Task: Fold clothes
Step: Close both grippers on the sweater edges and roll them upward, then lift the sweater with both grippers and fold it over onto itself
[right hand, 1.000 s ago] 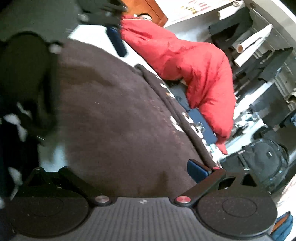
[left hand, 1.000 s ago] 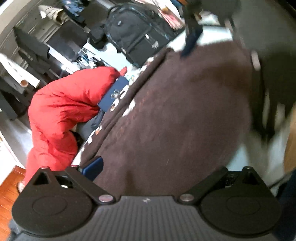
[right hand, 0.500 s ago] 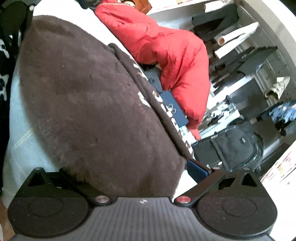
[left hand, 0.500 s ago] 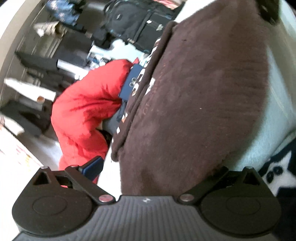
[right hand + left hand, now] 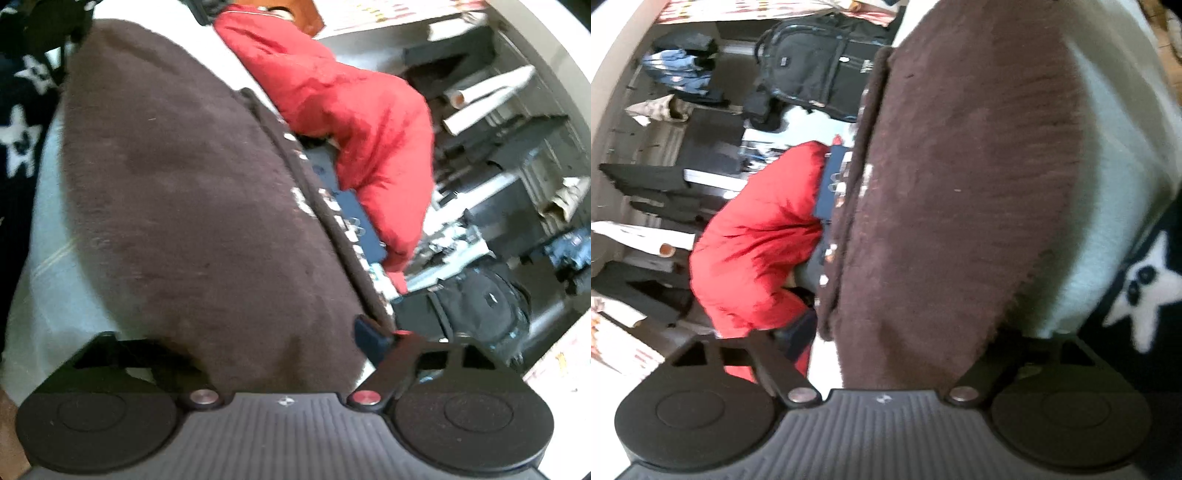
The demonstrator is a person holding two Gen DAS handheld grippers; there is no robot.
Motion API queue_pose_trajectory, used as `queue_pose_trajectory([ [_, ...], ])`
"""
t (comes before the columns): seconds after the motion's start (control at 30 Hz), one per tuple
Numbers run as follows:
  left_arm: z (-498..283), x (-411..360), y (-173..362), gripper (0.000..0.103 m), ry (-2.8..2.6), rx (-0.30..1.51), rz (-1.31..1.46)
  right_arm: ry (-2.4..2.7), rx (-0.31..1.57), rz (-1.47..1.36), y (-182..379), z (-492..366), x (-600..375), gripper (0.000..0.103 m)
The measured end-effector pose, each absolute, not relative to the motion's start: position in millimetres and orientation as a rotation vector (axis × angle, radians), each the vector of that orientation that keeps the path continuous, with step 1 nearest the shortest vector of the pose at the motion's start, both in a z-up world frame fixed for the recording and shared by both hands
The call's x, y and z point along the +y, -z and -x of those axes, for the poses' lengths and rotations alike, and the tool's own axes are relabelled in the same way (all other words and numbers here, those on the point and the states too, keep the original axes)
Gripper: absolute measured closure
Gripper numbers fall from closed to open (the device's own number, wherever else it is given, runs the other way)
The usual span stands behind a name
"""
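**Brown sweater held at one edge by both grippers, over a pale surface**

Brown sweater (image 5: pixel 960 192) — a fuzzy knit with a ribbed border and white lettering along one edge — fills the middle of both wrist views. It lies spread on a pale, whitish surface (image 5: pixel 1115 192), whose nature (bed or table) cannot be told. Its near edge runs down into each gripper.

Left gripper (image 5: pixel 886 354): the fabric passes between the two fingers and hides most of them; only one blue finger (image 5: pixel 798 332) shows, at the left side of the cloth. The fingers appear closed on the sweater's edge, though the contact itself is covered.

Right gripper (image 5: pixel 258 354): the same arrangement, mirrored. One blue finger (image 5: pixel 369 332) shows at the right of the cloth, pressed against the ribbed border; the other is buried under the knit. The fingers appear clamped on the sweater.

Beside the sweater's lettered edge lies a red jacket (image 5: pixel 757 240), bunched up, with a dark blue item (image 5: pixel 827 188) between the two — touching both. A black backpack (image 5: pixel 812 70) stands beyond them. Dark fabric with white stars (image 5: pixel 1145 288) borders the pale surface on the side away from the jacket.
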State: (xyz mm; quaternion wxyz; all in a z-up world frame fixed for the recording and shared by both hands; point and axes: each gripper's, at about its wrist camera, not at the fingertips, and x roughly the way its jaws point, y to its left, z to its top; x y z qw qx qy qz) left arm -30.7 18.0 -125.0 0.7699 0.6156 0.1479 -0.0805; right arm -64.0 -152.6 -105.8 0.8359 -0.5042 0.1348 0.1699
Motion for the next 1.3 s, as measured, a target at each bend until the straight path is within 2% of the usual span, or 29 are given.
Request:
queue_pose_trajectory([
  [0.03, 30, 18, 124, 0.045, 0.191, 0.339, -1.326, -0.381, 0.296, 1.075, 106, 64, -152, 0.037],
  [0.07, 30, 18, 123, 0.057, 0.209, 0.361, -1.314, -0.400, 0.307, 1.079, 106, 64, -152, 0.047],
  [0.1, 29, 18, 122, 0.063, 0.227, 0.383, -1.300, -0.417, 0.319, 1.078, 106, 65, -151, 0.056],
  [0.13, 29, 17, 121, 0.076, 0.245, 0.405, -1.283, -0.434, 0.334, 1.074, 106, 66, -151, 0.061],
  [0.17, 28, 17, 121, 0.086, 0.258, 0.419, -1.274, -0.446, 0.347, 1.073, 107, 67, -150, 0.074],
  [0.2, 29, 16, 122, 0.089, 0.263, 0.420, -1.277, -0.459, 0.360, 1.072, 107, 68, -150, 0.080],
  [0.27, 29, 16, 123, 0.092, 0.270, 0.421, -1.283, -0.464, 0.365, 1.085, 109, 72, -149, 0.082],
  [0.6, 28, 18, 100, 0.095, 0.257, 0.379, -1.302, -0.442, 0.348, 1.083, 85, 81, -160, 0.091],
  [1.0, -30, 11, 54, 0.095, 0.178, 0.289, -1.315, -0.394, 0.275, 1.024, 43, 42, -169, 0.092],
  [1.3, -95, 2, 43, 0.095, 0.154, 0.294, -1.290, -0.366, 0.252, 0.994, 36, -12, -176, 0.092],
])
